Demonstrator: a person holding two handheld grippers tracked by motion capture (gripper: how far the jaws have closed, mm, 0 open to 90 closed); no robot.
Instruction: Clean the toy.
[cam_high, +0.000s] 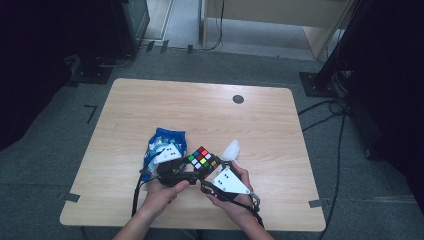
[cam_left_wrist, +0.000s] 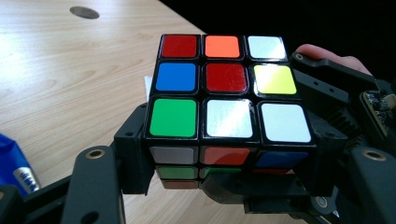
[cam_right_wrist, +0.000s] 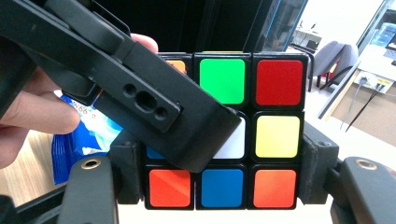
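Both tools clamp the scrambled plastic colour-tiled puzzle cube (cam_high: 202, 160) above the surface's near edge, left tool (cam_left_wrist: 224, 158) gripping the bottom layer, right tool (cam_right_wrist: 219, 179) apparently bracing for a twist

Your left tongs (cam_high: 192, 165) and right tongs (cam_high: 212, 172) are matte black, with brass-ringed screw holes near each jaw's base. A grey three-cornered plate tops each body, a black cable trails behind, and your forearms are bare.
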